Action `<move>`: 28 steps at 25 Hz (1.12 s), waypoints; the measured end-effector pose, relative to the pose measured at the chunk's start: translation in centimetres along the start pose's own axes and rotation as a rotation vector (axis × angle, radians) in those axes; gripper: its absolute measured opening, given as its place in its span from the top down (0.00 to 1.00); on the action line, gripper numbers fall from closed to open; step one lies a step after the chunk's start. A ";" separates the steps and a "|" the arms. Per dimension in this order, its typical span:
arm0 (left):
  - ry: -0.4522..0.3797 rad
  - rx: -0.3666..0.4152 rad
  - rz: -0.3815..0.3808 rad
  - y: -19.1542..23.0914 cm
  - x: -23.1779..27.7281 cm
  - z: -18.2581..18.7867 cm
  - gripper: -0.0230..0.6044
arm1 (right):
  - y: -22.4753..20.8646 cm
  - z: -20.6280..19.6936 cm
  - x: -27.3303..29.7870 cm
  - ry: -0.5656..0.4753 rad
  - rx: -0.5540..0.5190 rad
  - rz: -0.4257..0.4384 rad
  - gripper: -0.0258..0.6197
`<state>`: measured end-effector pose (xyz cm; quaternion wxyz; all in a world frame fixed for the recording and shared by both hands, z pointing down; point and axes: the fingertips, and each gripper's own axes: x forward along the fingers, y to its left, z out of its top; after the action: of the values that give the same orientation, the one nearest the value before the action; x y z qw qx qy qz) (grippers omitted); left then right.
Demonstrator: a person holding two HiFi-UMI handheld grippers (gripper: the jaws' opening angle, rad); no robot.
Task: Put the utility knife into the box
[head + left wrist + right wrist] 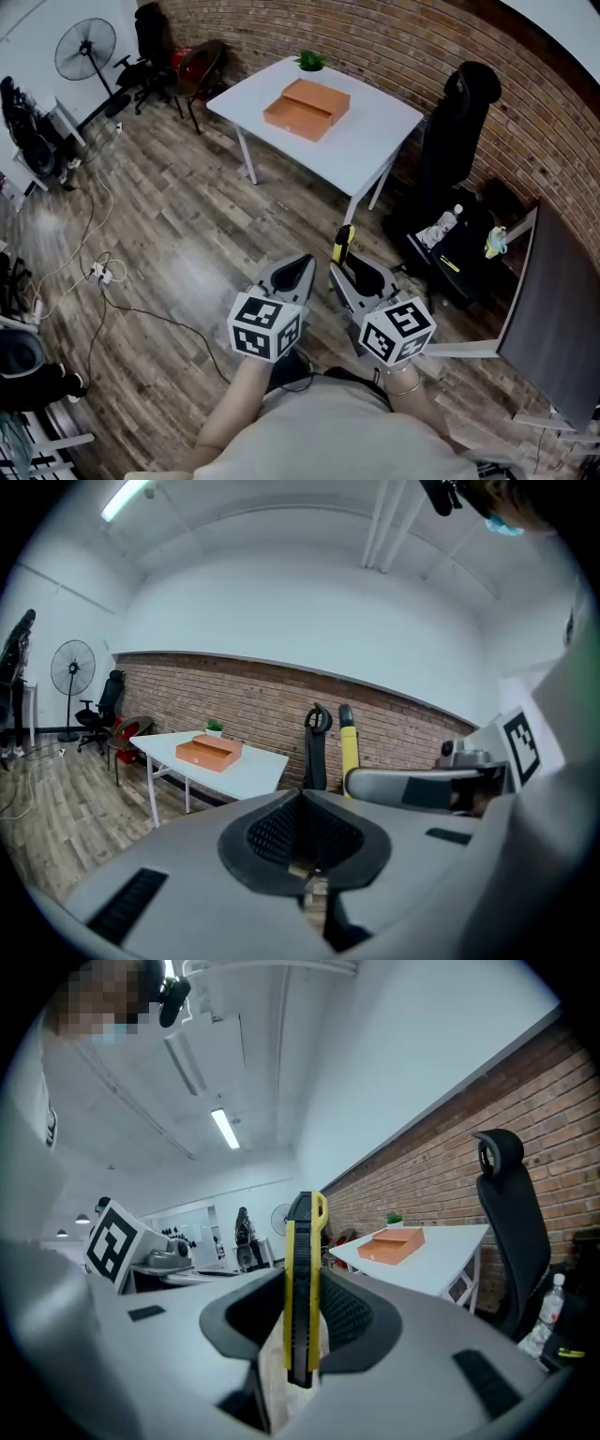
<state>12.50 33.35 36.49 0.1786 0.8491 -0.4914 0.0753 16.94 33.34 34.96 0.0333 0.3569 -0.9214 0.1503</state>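
An orange box (pixel 307 108) lies on a white table (pixel 375 141) far ahead, its upper part slid aside. My right gripper (pixel 343 270) is held low over the wooden floor, shut on a yellow and black utility knife (pixel 343 246) that stands upright between its jaws. The right gripper view shows the knife (pixel 303 1288) clamped between the pads (pixel 349 1316), with the box (pixel 391 1244) beyond it to the right. My left gripper (pixel 302 265) is beside it, shut with nothing in it. In the left gripper view the box (pixel 208 752) is far off to the left.
A small green plant (pixel 310 61) stands at the table's far edge. A black office chair (pixel 459 122) is right of the table, with a bottle (pixel 448 220) below it. A grey panel (pixel 553 309) leans at the right. Cables (pixel 103 272) run across the floor on the left; a fan (pixel 84 49) stands at the back left.
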 end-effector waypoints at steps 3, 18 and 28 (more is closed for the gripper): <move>-0.014 0.006 -0.014 3.3 2.0 2.4 0.95 | -1.5 1.4 3.6 -0.004 -0.002 -0.015 0.78; -0.075 0.094 -0.100 18.1 9.3 12.2 0.95 | -5.8 8.2 21.5 -0.089 -0.029 -0.076 0.78; -0.052 0.010 -0.131 22.0 12.0 12.3 0.95 | -6.6 6.3 26.7 -0.002 0.010 -0.049 0.78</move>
<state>-0.99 9.00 33.79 0.1660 0.8819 -0.4391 0.0437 1.78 9.55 35.14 0.0342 0.3797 -0.9116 0.1539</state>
